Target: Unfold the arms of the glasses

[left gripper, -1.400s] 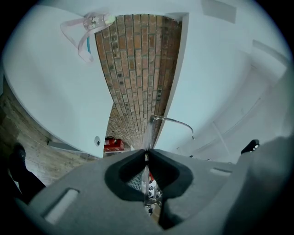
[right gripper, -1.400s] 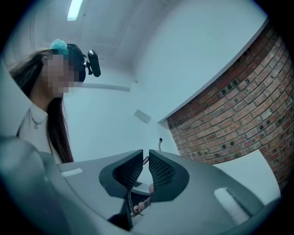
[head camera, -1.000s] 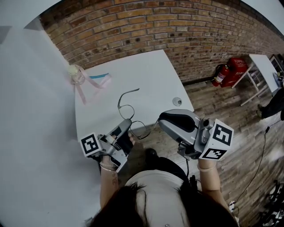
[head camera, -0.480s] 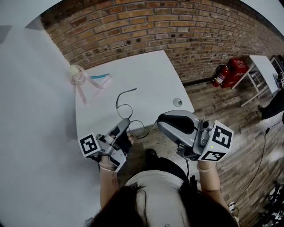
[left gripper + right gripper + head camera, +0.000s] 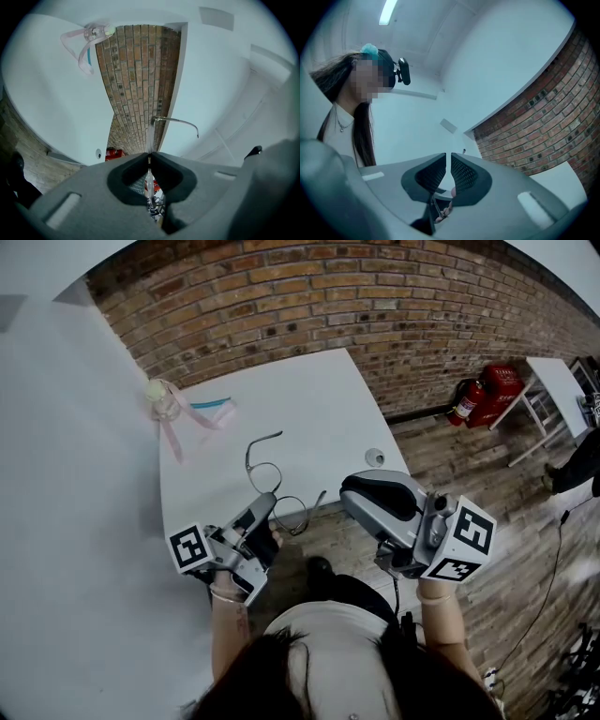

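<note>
The left claw (image 5: 269, 503) is clamped on the thin clear front of the glasses (image 5: 265, 474); in the left gripper view the left claw's (image 5: 150, 157) jaws meet on that sliver, and one arm of the glasses (image 5: 176, 120) juts out past them with its hooked tip free. The right claw (image 5: 348, 489) stands just right of the glasses, apart from them. In the right gripper view the right claw's (image 5: 450, 159) jaws are drawn in to a narrow slit with nothing between them. The glasses are held just over the near edge of the white surface (image 5: 309, 399), one arm reaching up and away across it, the other pointing toward the right claw. Beyond the glasses, at the surface's far left corner, lies a clear, pink and teal bundle (image 5: 169, 401), and to their right, near the right edge, sits a small round disc (image 5: 374, 456). The stretch of surface between the glasses and those two things is bare. A brick wall (image 5: 375, 296) runs behind the far edge, and a white wall (image 5: 66, 484) closes the side left of the glasses. Right of them the surface ends over a wooden floor (image 5: 487, 512), where red fire extinguishers (image 5: 480, 393) stand against the brick and another white table (image 5: 561, 381) stands farther off.
</note>
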The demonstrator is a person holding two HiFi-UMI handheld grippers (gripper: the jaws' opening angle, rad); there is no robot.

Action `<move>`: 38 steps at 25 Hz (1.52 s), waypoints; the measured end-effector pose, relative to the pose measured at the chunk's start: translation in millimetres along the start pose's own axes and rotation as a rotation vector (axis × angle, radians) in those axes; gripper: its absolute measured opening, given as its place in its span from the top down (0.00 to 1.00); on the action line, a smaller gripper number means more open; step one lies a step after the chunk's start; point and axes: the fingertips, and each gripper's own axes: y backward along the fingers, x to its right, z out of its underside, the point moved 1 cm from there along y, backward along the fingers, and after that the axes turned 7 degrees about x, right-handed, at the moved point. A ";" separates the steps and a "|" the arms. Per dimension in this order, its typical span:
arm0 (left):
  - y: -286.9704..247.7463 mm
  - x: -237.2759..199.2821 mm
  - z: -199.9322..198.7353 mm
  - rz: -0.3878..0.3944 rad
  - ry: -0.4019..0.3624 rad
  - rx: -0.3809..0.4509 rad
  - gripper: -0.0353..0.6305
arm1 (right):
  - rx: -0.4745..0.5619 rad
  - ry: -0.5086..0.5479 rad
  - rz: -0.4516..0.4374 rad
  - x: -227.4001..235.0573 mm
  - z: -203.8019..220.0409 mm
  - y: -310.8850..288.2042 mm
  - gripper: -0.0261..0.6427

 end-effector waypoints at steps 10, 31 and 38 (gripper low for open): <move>7.1 6.2 -0.7 0.007 0.004 0.007 0.91 | 0.026 0.015 0.076 11.5 -3.2 2.0 0.92; 59.2 24.3 18.1 0.032 0.045 0.050 0.91 | -0.043 0.071 0.374 15.4 37.2 13.2 0.95; 81.4 23.5 33.1 0.029 0.056 0.044 0.91 | -0.130 0.143 0.427 -1.9 65.3 17.2 0.95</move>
